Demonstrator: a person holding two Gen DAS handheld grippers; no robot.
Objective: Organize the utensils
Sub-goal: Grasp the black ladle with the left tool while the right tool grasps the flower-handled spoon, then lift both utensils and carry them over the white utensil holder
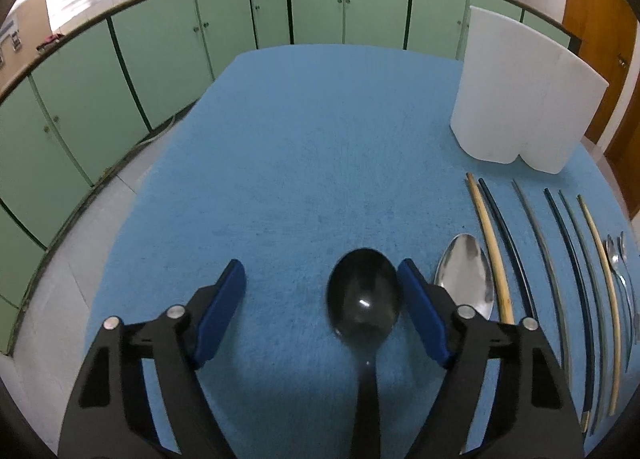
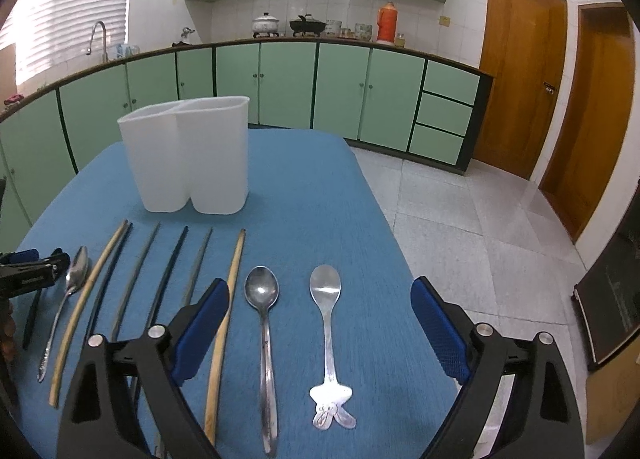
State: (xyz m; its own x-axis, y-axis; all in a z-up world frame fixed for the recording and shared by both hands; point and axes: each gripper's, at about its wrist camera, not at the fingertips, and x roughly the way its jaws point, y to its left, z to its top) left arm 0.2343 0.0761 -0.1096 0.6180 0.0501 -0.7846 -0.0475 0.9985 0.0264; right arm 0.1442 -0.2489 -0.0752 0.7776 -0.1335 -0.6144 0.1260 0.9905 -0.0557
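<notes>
In the left wrist view, the black spoon (image 1: 364,295) has its handle running off the bottom edge, hidden between the gripper's arms. The chopsticks (image 1: 528,243) beside it are cut off at the lower right rim. In the right wrist view, the left gripper (image 2: 24,275) is clipped by the left edge, and the small items on the far counter (image 2: 352,32) are too small to identify.

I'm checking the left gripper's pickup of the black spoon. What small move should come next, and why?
Probably shift the left gripper slightly toward the silver spoon, then close. The black spoon lies off-centre between the open jaws, its bowl nearly against one blue pad, with a wide gap to the other.
</notes>
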